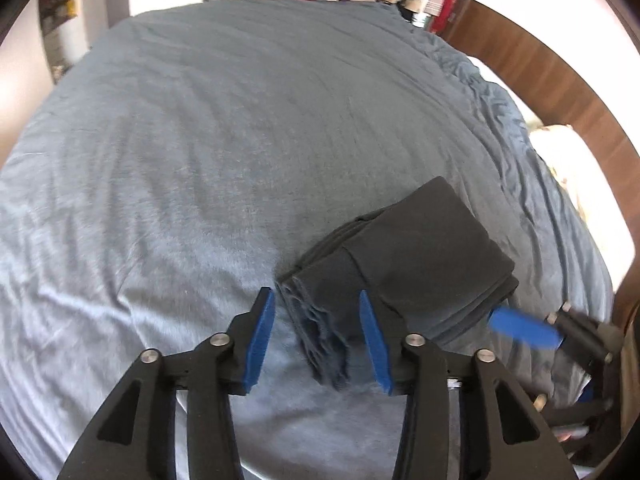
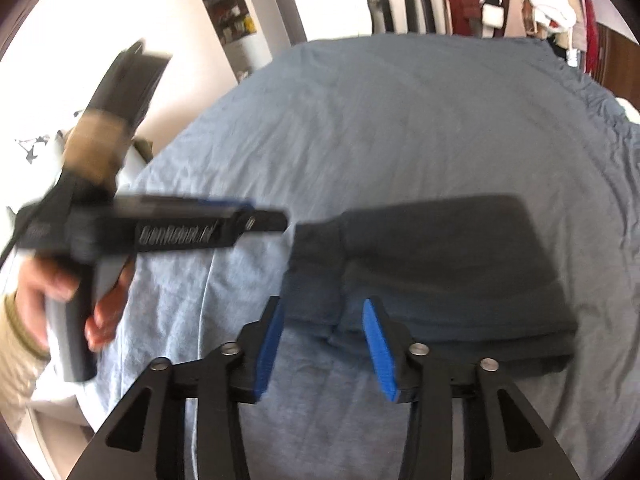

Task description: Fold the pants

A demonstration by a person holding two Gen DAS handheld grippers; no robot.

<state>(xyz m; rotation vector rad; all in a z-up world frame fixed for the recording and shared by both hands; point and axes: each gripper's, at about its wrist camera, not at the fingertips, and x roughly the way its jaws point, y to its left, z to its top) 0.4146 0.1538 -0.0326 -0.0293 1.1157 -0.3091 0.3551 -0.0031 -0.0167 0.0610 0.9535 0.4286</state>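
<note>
The folded pants (image 1: 404, 256) are matt dark-grey knit cloth, lying on a soft, faintly creased blue-grey bedsheet (image 1: 224, 128). The headboard (image 1: 532, 64) looks like smooth brown wood. Each gripper's fingers (image 2: 378, 340) carry ribbed blue pads on matt black plastic with shiny metal pins.

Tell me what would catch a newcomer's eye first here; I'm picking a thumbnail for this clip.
The dark folded pants stand out first, a compact stack lying on the blue-grey bedsheet near its front edge. Next come the blue-padded grippers: the right gripper hangs over the stack's near edge with its jaws apart and nothing pinched, and the left gripper does the same at the stack's layered end.
</note>
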